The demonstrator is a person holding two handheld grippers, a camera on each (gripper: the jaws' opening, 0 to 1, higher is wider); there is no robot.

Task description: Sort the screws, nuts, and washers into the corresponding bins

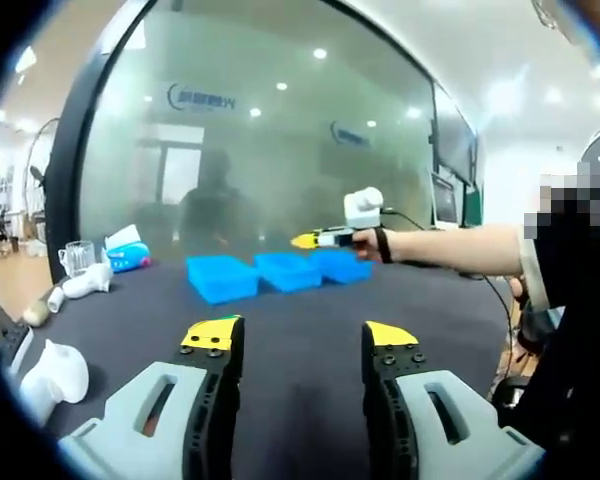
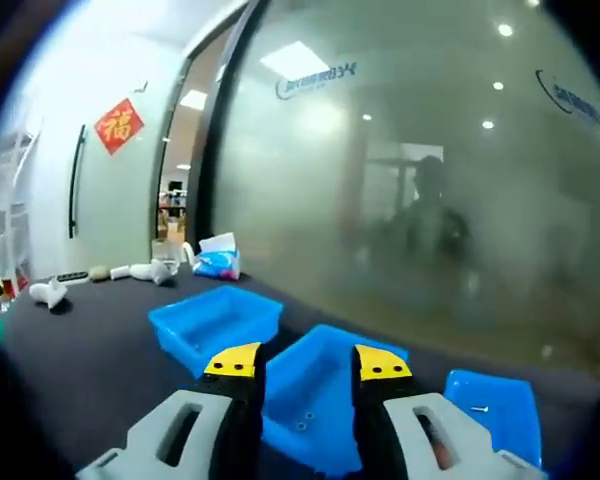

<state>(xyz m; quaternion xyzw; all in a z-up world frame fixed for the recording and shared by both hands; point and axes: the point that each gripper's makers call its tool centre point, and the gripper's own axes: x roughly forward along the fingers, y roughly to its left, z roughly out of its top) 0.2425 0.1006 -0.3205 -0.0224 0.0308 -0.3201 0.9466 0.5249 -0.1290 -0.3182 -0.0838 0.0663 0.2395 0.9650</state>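
Dark table [image 1: 310, 330] holds three blue bins [image 1: 280, 271] mid-frame. Right gripper [image 2: 308, 362] hovers over the middle bin [image 2: 320, 385], jaws apart, holding nothing. Left gripper [image 1: 302, 338] waits wide. Next: pick another piece, I think.

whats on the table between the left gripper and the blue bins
Bare dark table in the left gripper view: nothing lies between the left gripper and the blue bins.

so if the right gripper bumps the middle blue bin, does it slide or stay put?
Probably slides. The middle blue bin looks like thin plastic and holds just a few small parts, so likely light. It sits loose on the dark table, nothing pinning it. It is low and wide, so tipping seems unlikely. The right gripper hovers open above it.
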